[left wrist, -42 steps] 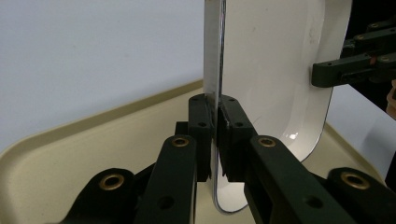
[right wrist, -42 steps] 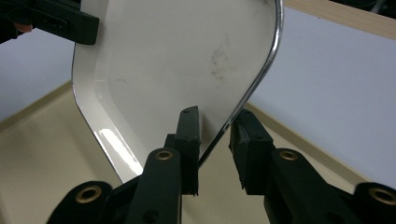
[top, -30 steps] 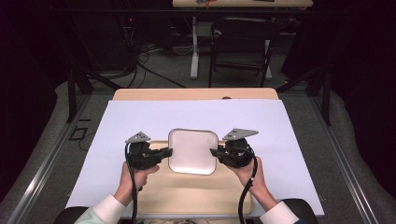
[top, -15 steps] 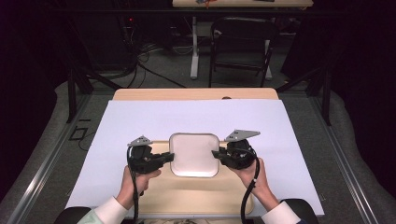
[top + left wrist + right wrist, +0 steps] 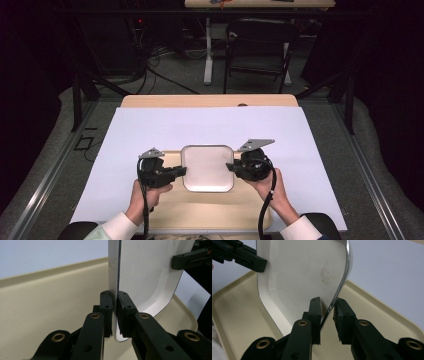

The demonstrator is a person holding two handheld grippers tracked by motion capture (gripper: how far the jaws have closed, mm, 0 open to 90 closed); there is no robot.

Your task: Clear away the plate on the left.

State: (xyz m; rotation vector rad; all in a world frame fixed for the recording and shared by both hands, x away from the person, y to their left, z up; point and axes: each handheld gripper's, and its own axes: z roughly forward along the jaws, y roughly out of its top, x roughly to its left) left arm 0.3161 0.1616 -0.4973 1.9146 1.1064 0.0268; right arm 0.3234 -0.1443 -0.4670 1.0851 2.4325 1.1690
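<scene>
Two claws on white square plate, over cream tray on table. Left claw clamped tight on plate's left rim. Right claw straddles right rim, jaws apart, rim touching one pad only. Plate held between us, near centre of tray. Judging: placement nearly done; still left: let go, back both claws off.
</scene>
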